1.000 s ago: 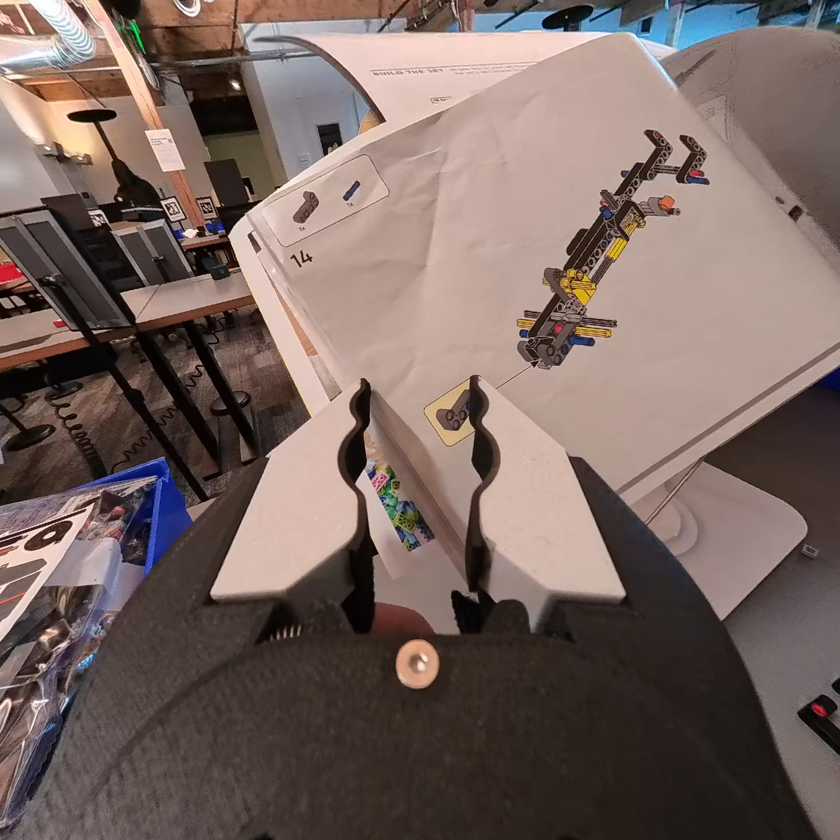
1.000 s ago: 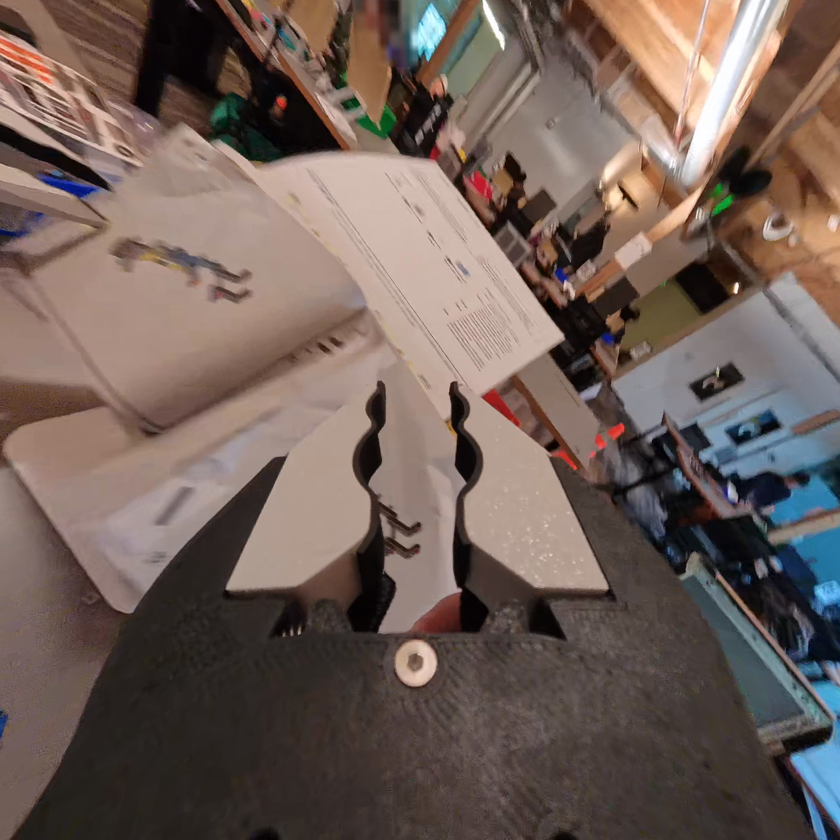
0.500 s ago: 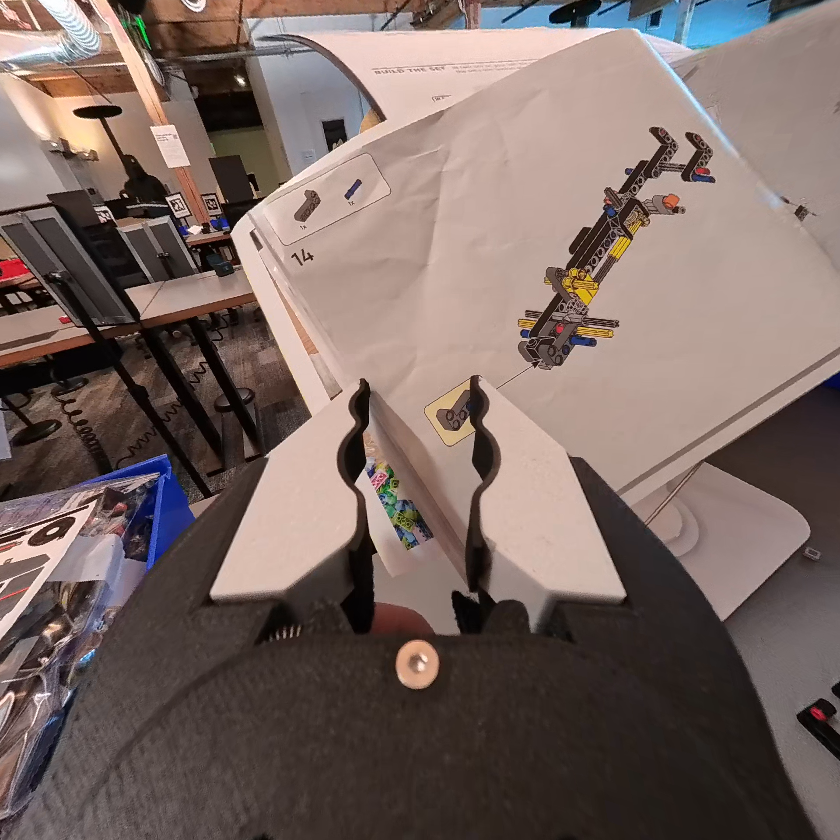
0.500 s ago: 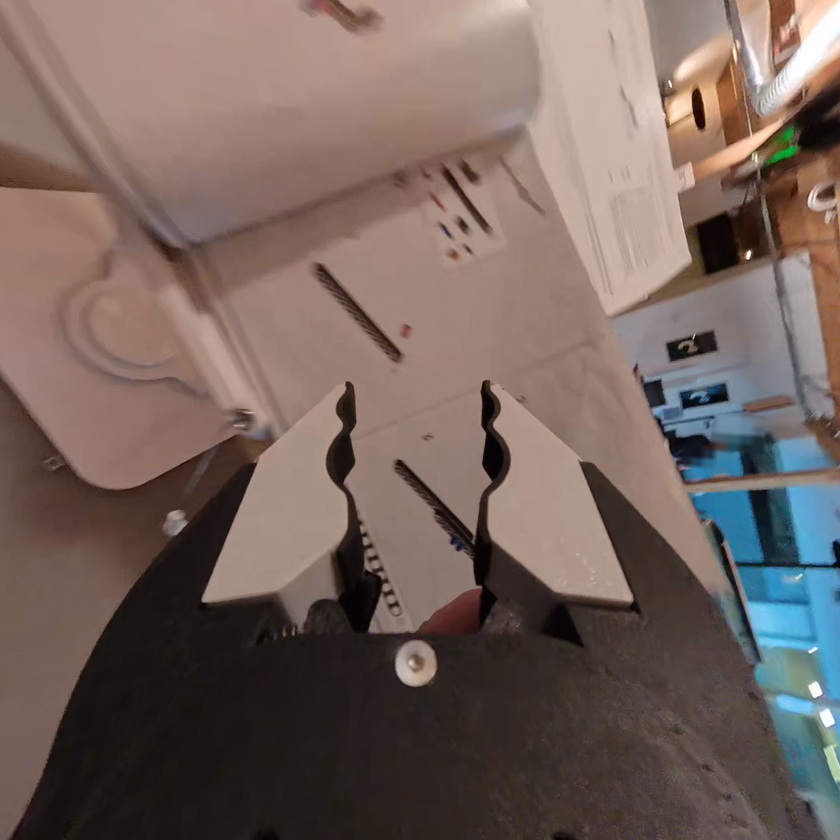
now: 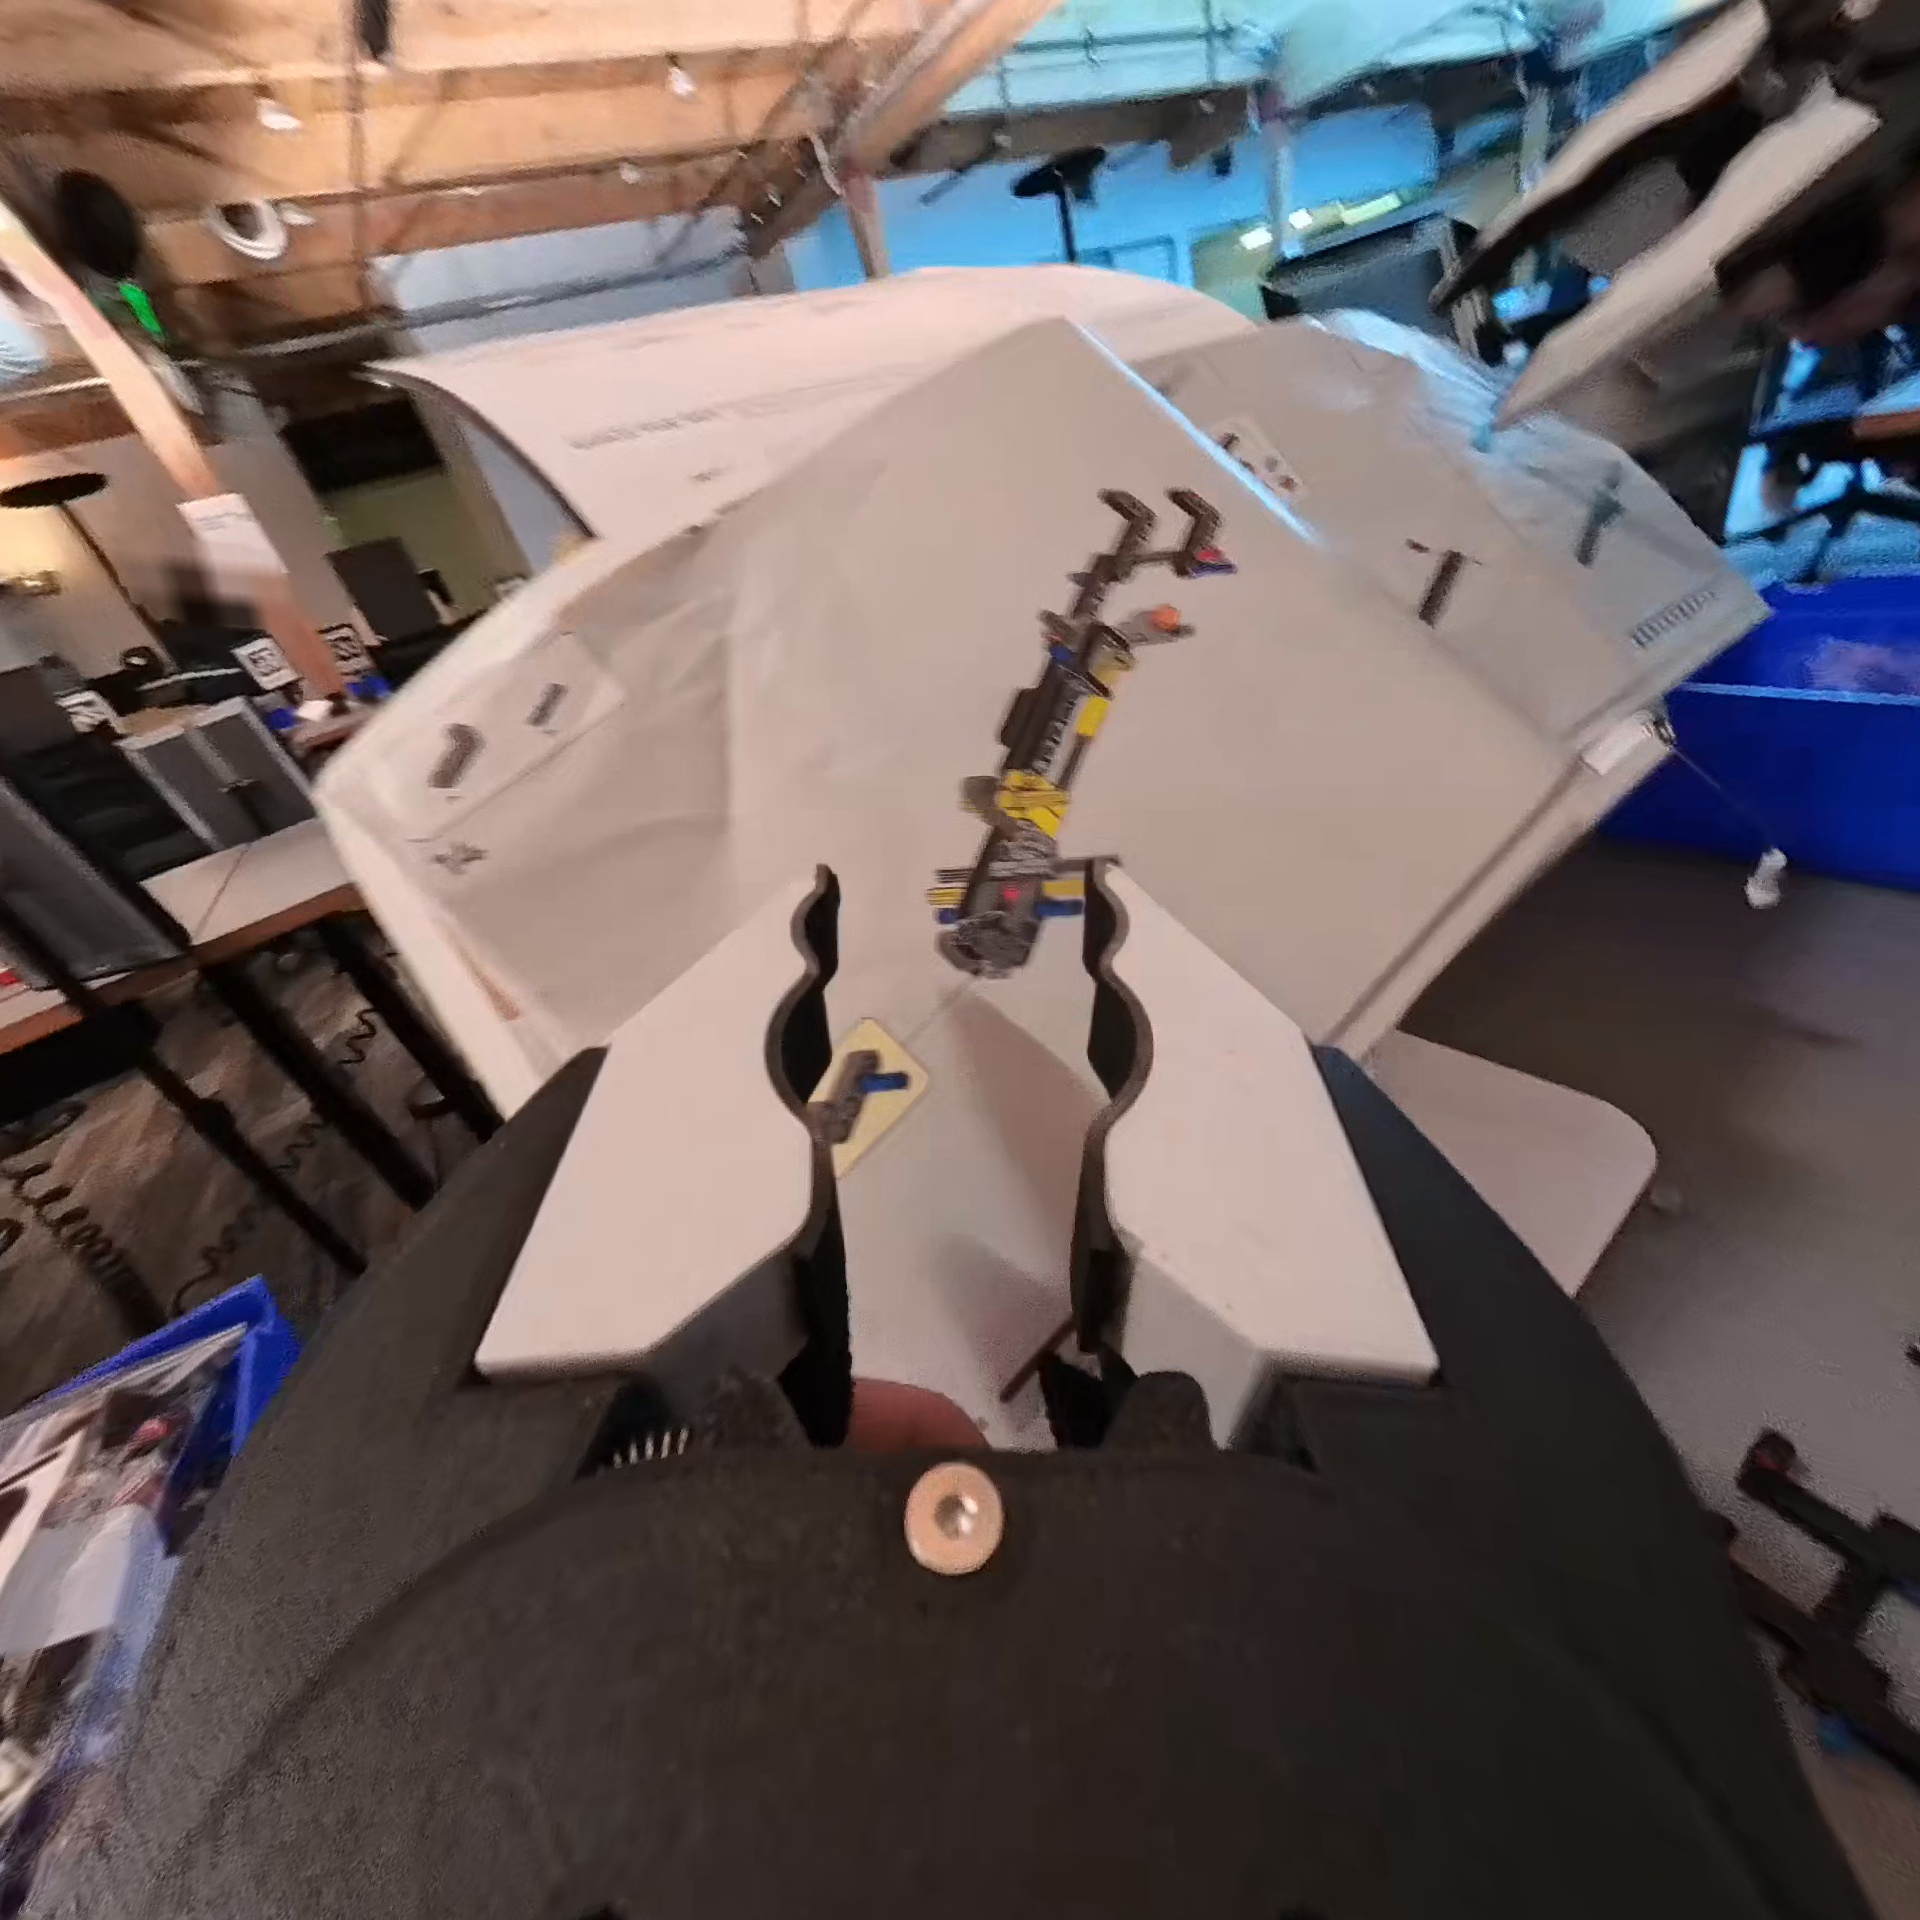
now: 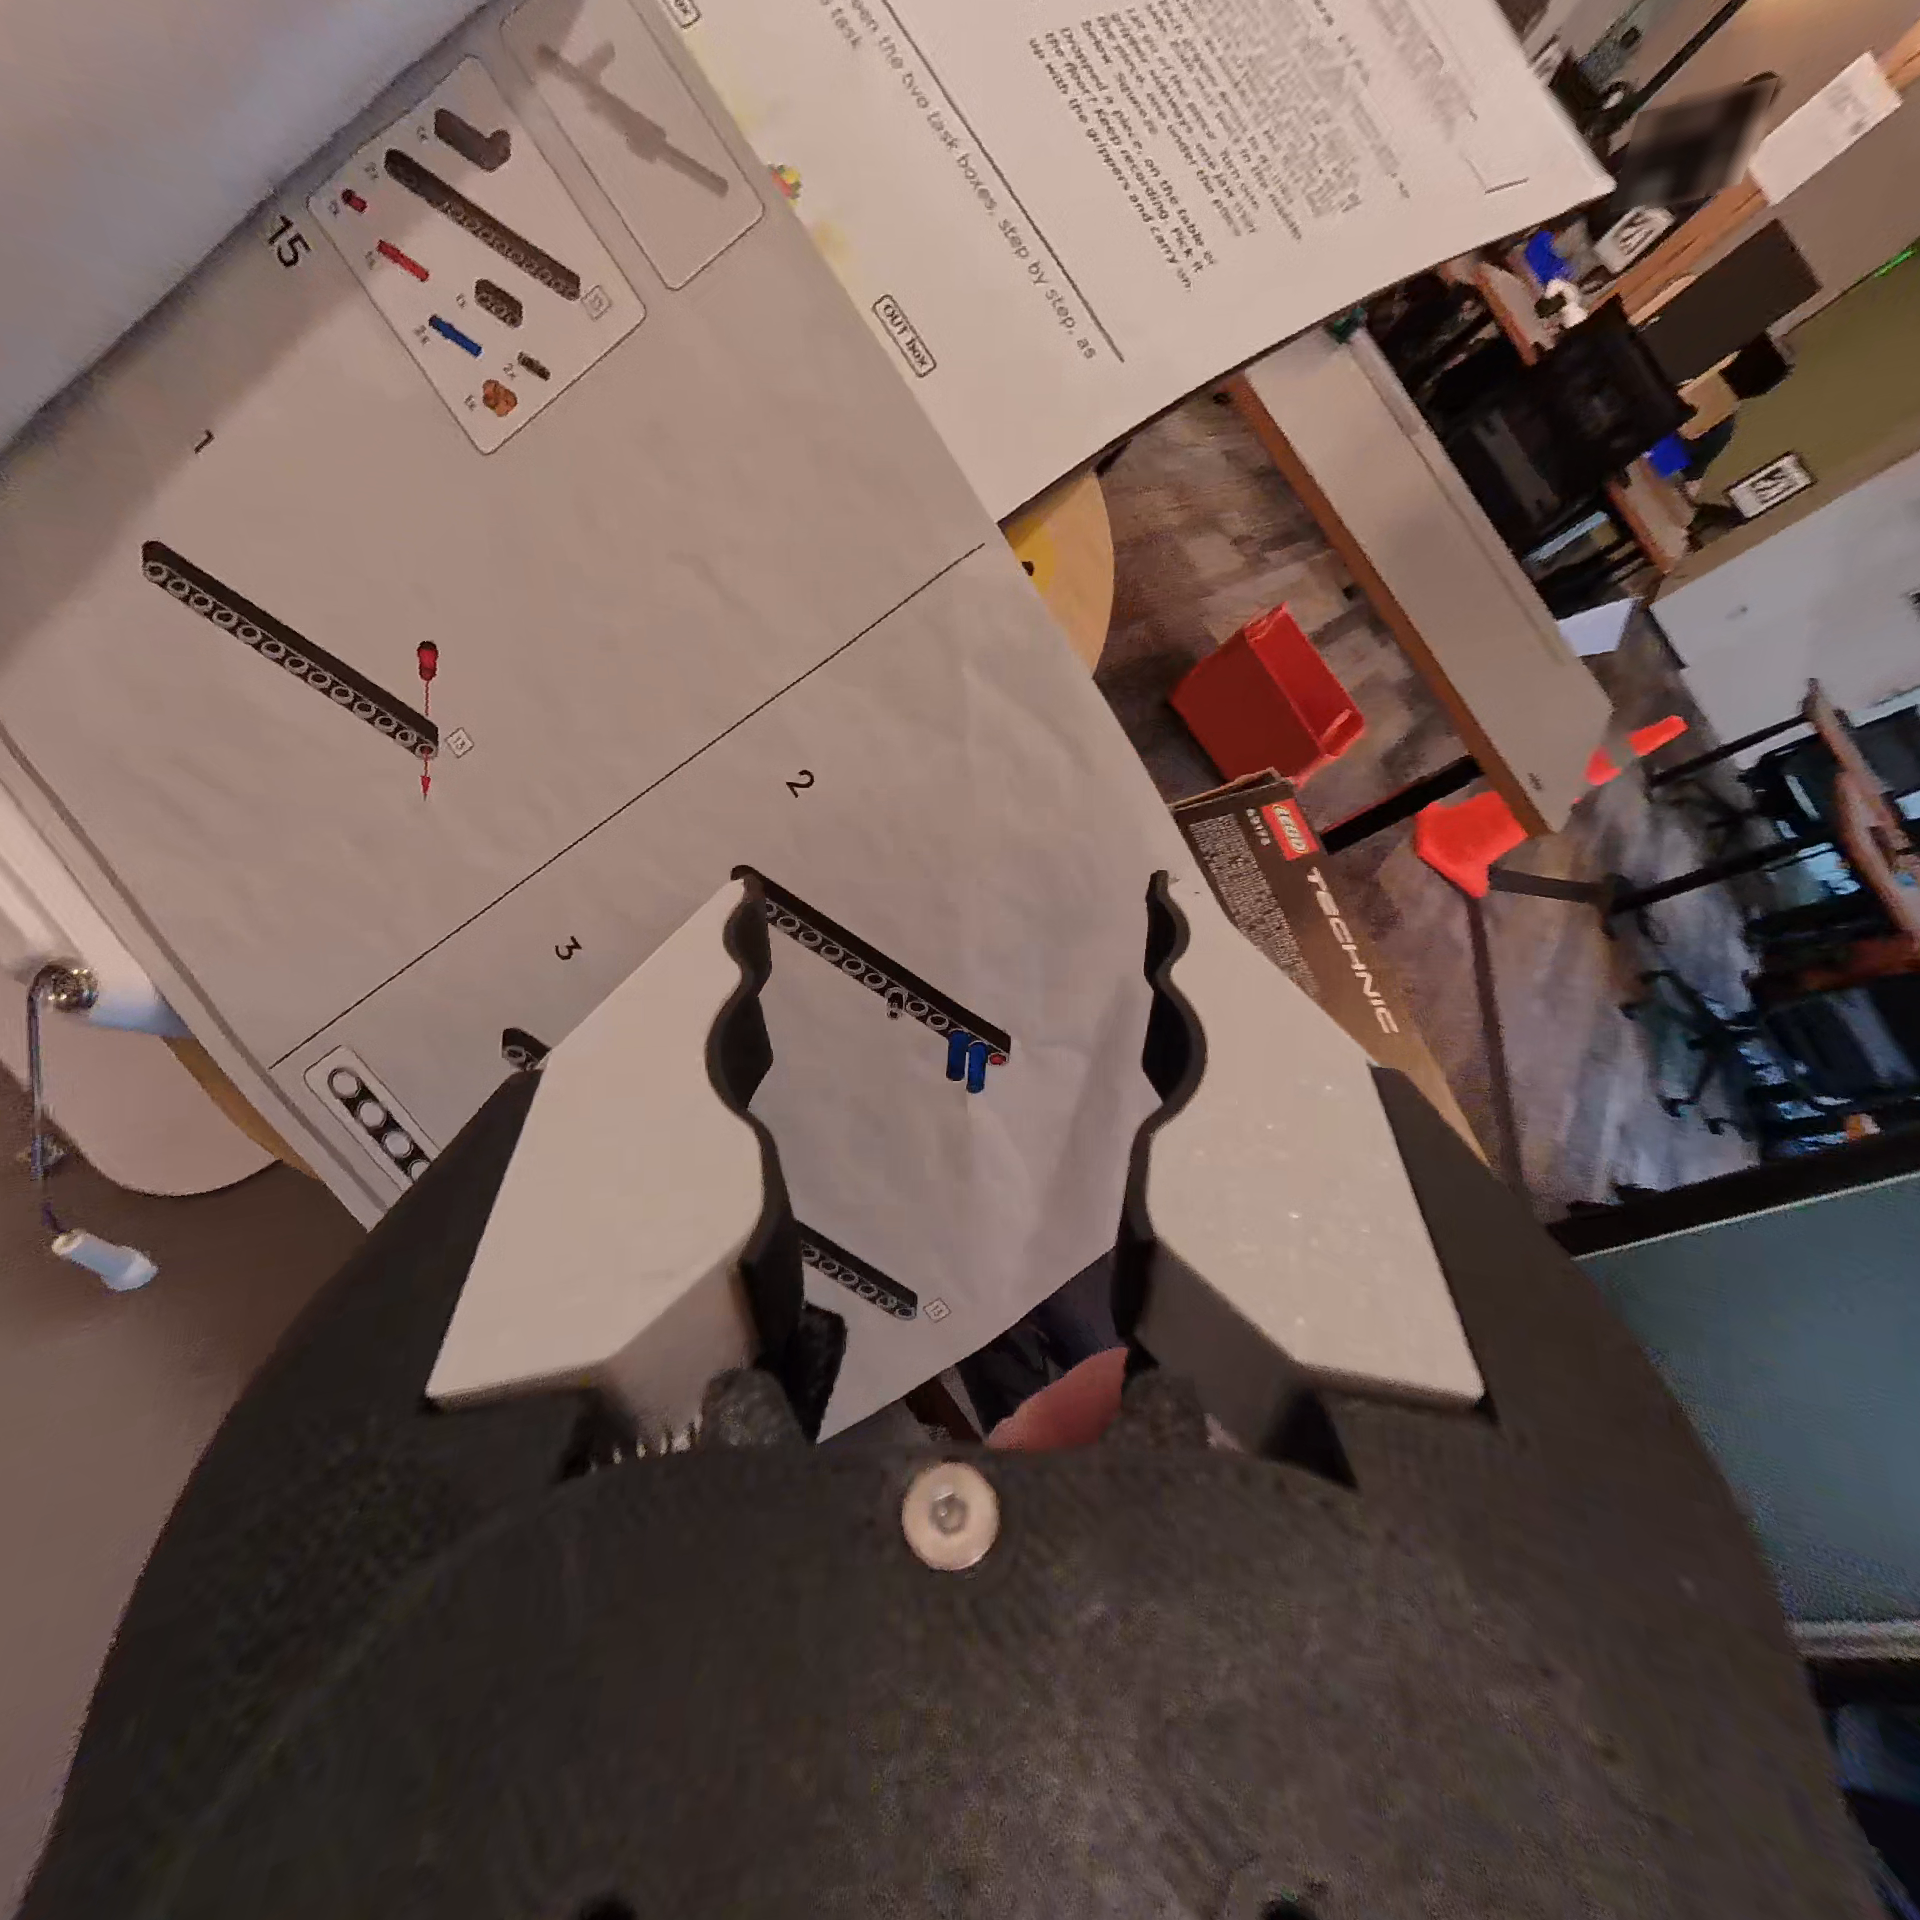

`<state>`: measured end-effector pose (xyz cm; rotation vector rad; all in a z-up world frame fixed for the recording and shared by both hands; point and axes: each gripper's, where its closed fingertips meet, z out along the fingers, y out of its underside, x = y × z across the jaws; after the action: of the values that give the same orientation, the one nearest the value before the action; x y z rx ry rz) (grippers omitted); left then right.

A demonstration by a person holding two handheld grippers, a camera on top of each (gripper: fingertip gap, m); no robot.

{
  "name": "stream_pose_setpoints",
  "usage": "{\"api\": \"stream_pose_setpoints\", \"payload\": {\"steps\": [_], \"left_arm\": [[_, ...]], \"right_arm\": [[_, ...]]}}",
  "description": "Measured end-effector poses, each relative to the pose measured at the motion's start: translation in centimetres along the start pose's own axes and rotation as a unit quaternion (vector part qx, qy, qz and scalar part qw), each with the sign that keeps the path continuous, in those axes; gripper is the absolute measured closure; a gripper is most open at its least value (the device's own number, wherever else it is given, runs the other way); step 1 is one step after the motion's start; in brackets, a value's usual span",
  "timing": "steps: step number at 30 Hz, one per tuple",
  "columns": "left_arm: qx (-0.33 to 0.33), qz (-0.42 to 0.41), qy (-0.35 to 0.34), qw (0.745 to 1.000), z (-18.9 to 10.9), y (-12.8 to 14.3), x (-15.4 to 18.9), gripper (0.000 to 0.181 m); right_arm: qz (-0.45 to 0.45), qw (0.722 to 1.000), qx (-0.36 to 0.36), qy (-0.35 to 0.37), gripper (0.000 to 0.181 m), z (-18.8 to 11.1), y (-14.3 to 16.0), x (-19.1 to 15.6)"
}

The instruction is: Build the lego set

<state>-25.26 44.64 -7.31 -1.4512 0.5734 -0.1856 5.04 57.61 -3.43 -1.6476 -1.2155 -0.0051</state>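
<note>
A: Since a second ago we have swung our right gripper round from the far room onto the instruction booklet, and its fingers now stand wider apart than they did then, with nothing between them.

B: Our left gripper has shifted too: its jaws have spread from the narrow gap of half a second ago, and they hold nothing. Behind them we see the booklet's left page with its drawing of a long black and yellow assembly.

A: From our right wrist view we face the right-hand page, with black beams drawn in numbered panels. A loose printed sheet lies behind it at the top.

B: We see the booklet propped on a white stand on the grey table. At the lower right edge lies a black part-built lego assembly, blurred.

A: A blue bin sits behind the stand, and another blue bin with bags at our lower left. A lego box shows past the page's edge, with a red bin on the floor beyond it.
</note>
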Motion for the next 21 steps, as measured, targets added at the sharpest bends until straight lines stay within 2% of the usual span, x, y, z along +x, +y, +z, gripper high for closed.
{"api": "stream_pose_setpoints", "payload": {"steps": [5,9,21], "left_arm": [[-0.043,0.023,-0.013,0.999,1.4,2.4,0.4,0.137],[-0.039,0.018,-0.025,0.999,1.3,2.5,-0.3,0.14],[-0.04,0.03,-0.036,0.998,1.1,2.7,-0.8,0.147]], "right_arm": [[-0.001,1.0,-0.024,-0.019,0.11,0.4,1.2,0.1],[-0.005,0.999,-0.035,-0.029,0.117,0.8,2.1,-0.1],[0.027,0.996,-0.018,-0.088,0.137,0.8,2.1,-1.1]]}}
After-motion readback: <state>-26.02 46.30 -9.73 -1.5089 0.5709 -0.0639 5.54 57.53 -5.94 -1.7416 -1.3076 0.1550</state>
